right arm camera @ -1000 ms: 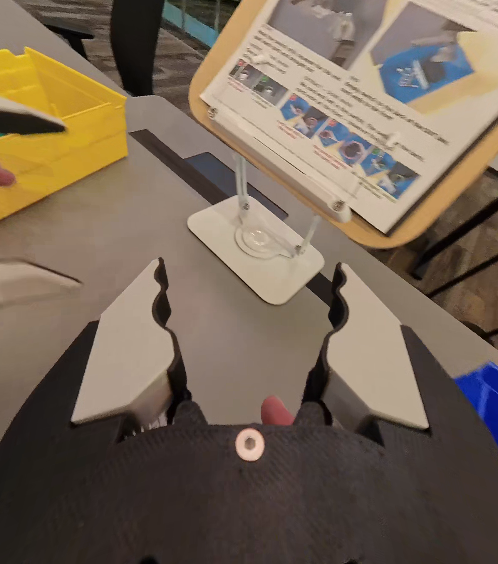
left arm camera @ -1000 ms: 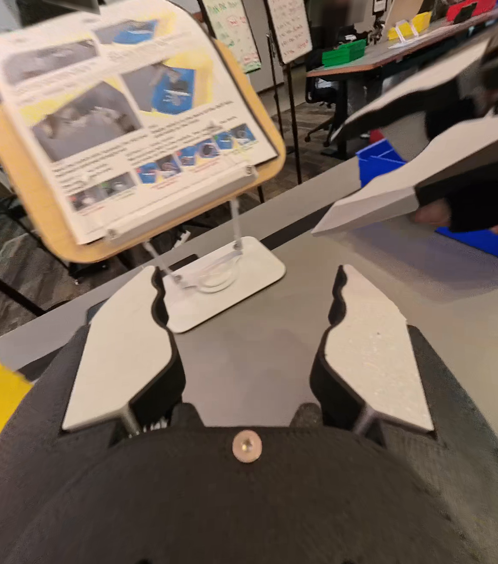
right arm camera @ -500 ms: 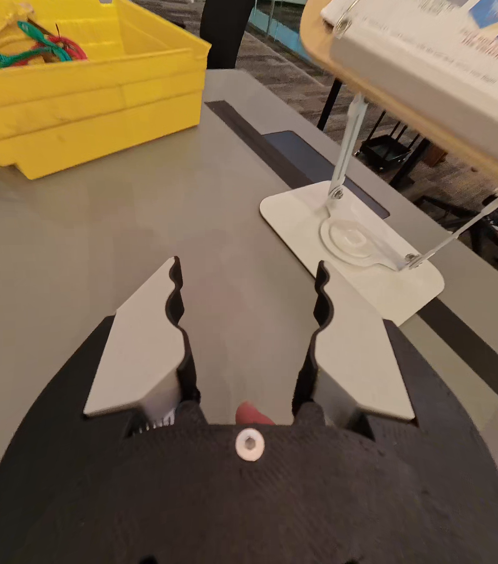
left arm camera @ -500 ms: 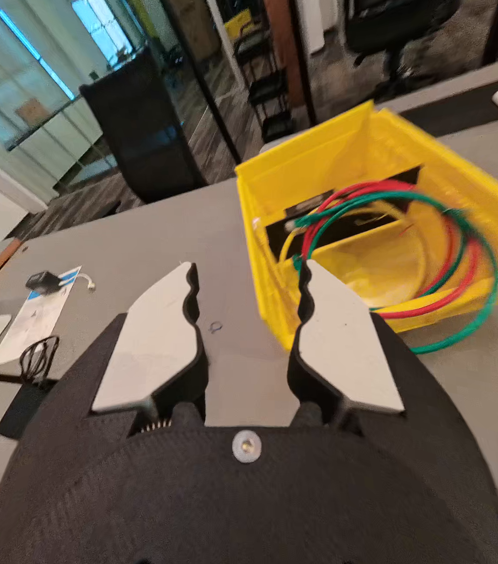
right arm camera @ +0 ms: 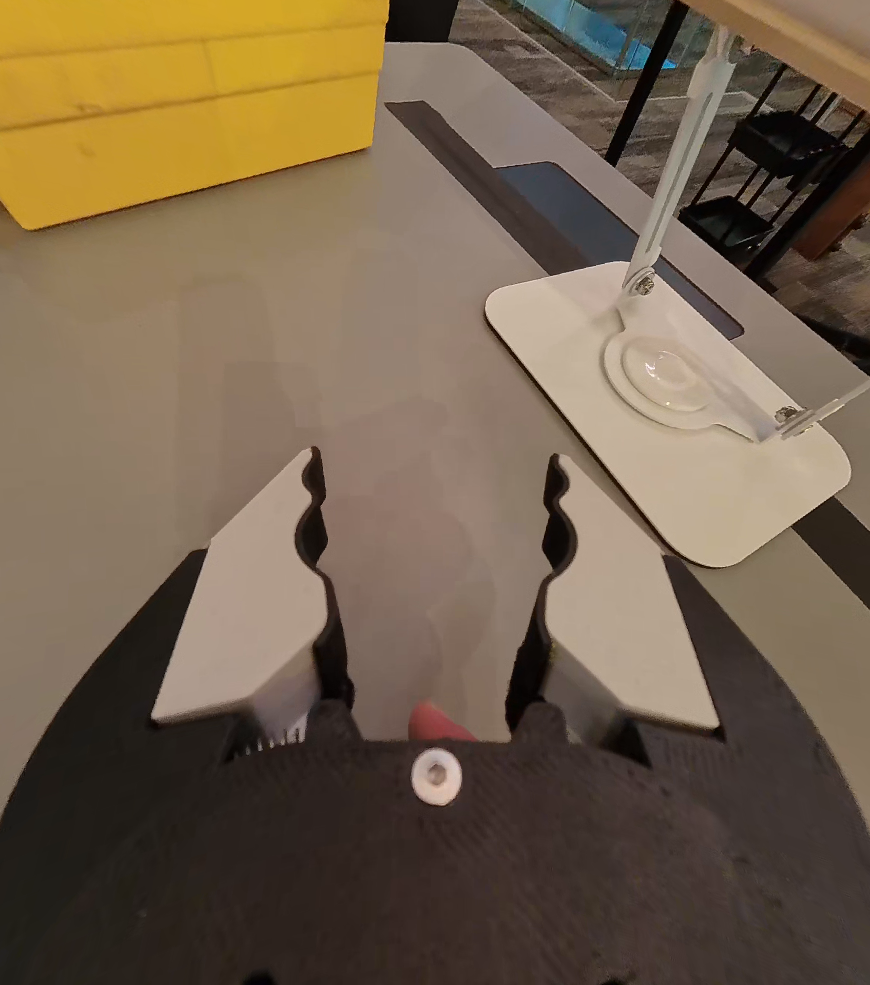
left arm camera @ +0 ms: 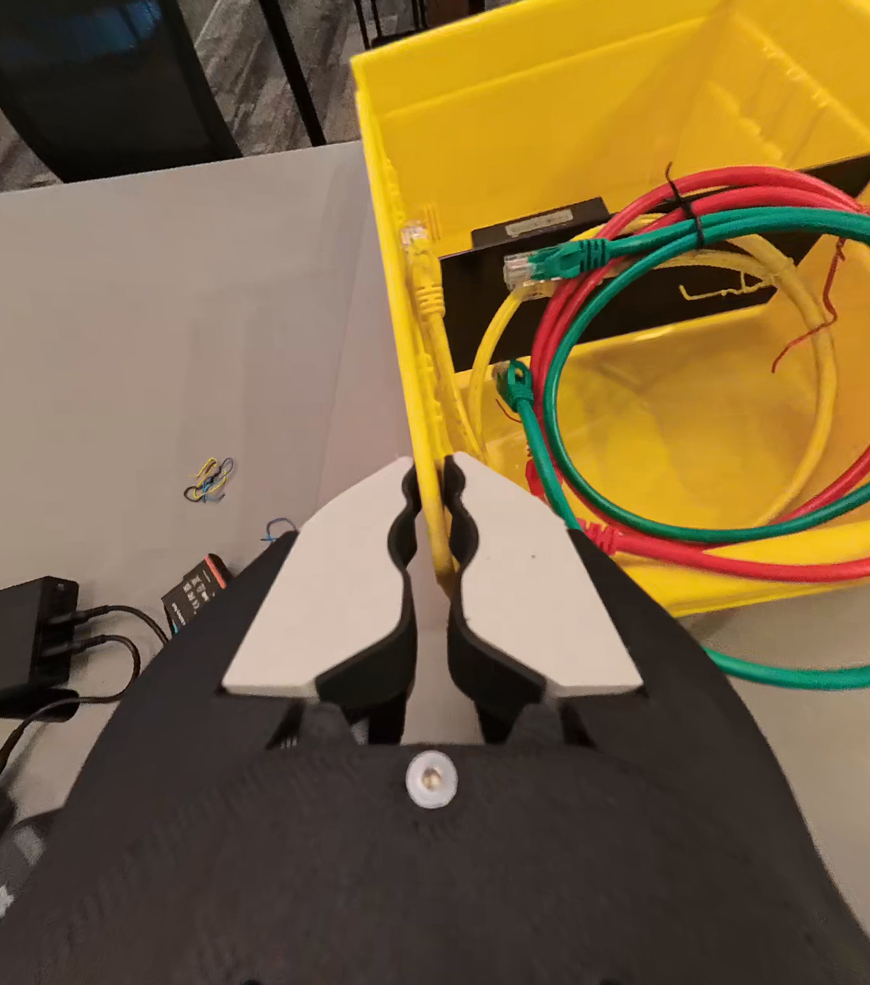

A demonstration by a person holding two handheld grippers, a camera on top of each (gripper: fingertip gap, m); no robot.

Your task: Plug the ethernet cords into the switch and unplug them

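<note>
Only the left wrist view showed inside the yellow bin [left arm camera: 555, 122]: coiled red, green and yellow ethernet cords [left arm camera: 742, 298] over a black switch [left arm camera: 544, 224]. The left gripper [left arm camera: 431, 482] pinched the bin's front wall with nearly closed fingers; the right gripper [right arm camera: 432, 463] hung wide over the worktop [right arm camera: 155, 346].

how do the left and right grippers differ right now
The left gripper has its jaws nearly shut around the near rim of the yellow bin, or the yellow cord at it; the right gripper has its jaws wide apart with nothing between them. The left faces the cords in the bin; the right faces bare grey table beside a white stand base. Both have pale wavy-edged fingers on black bodies.
</note>
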